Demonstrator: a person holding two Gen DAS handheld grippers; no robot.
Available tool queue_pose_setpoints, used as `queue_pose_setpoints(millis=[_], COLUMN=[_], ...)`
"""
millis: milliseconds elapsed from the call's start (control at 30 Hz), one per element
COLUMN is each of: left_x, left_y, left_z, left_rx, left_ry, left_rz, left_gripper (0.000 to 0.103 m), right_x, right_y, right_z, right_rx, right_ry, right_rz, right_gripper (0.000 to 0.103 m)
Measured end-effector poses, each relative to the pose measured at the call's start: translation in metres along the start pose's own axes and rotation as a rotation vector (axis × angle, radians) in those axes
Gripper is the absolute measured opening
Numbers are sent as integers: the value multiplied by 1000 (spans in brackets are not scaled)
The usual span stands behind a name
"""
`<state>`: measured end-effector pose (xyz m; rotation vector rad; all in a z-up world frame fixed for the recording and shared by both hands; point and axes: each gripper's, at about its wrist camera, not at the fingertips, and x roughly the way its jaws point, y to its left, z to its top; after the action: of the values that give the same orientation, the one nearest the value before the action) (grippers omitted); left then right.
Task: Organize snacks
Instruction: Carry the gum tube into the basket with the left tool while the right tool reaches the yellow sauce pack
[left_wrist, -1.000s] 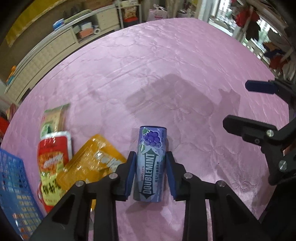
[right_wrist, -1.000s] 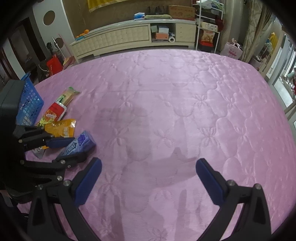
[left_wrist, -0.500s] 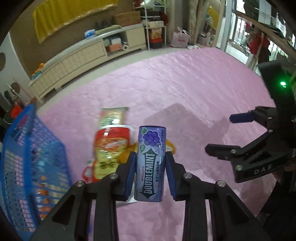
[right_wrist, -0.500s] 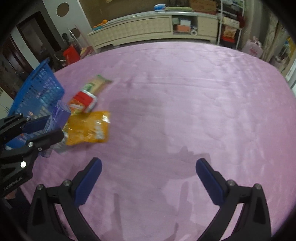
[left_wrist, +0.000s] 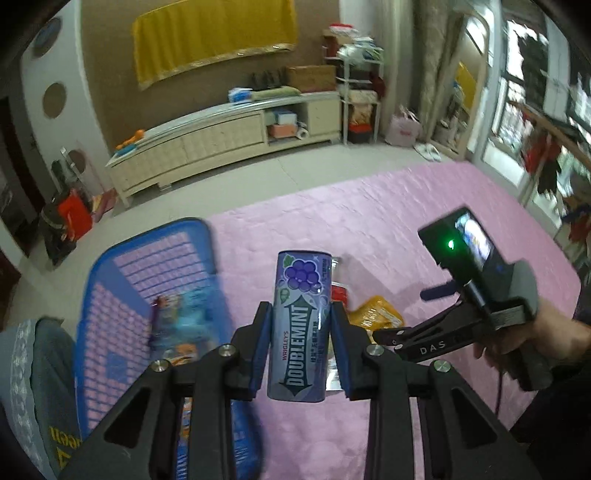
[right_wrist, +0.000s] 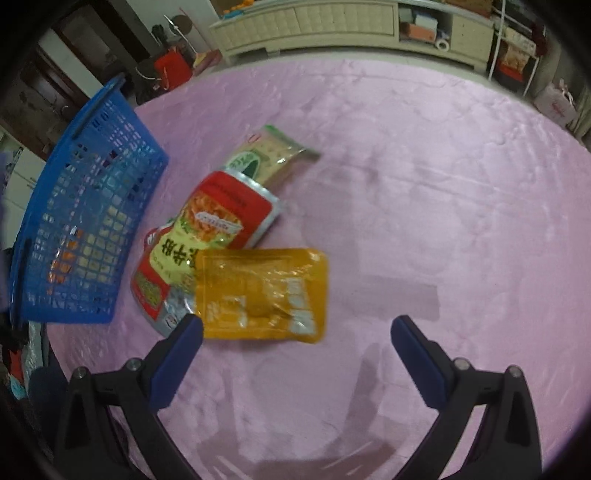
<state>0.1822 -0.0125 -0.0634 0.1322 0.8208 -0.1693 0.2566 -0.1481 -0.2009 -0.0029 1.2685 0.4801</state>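
Gum can (left_wrist: 300, 325) is clamped upright in left tongs (left_wrist: 300, 345), lifted off the pink bed (right_wrist: 406, 166), with basket (left_wrist: 110, 317) lying just left and below; right tongs (right_wrist: 297, 341) gape empty beside yellow pouch (right_wrist: 262, 291).

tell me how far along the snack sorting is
Done: a few snacks already lie in the blue basket. In hand: the left gripper is shut on the gum can. Left: three packets on the pink cover, yellow, red, green; the right gripper is open, near the yellow one.
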Motion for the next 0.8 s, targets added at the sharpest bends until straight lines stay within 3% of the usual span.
queue_pose_setpoints(millis=[267, 467, 667, 800], left_x=[-6, -1, 8, 23], left_y=[74, 111, 119, 117], left_z=[-5, -18, -20, -16], left_rx=[-118, -190, -212, -212], left_ry=[54, 89, 117, 153], left_rz=[100, 82, 39, 12], left_gripper=[29, 29, 29, 29], right_x=[28, 42, 61, 63], right_y=[21, 33, 68, 76], right_z=[20, 28, 29, 27], right_rx=[1, -6, -83, -89], right_ry=[79, 99, 106, 106], right_rz=[-34, -59, -140, -146], right_gripper=[103, 103, 102, 94])
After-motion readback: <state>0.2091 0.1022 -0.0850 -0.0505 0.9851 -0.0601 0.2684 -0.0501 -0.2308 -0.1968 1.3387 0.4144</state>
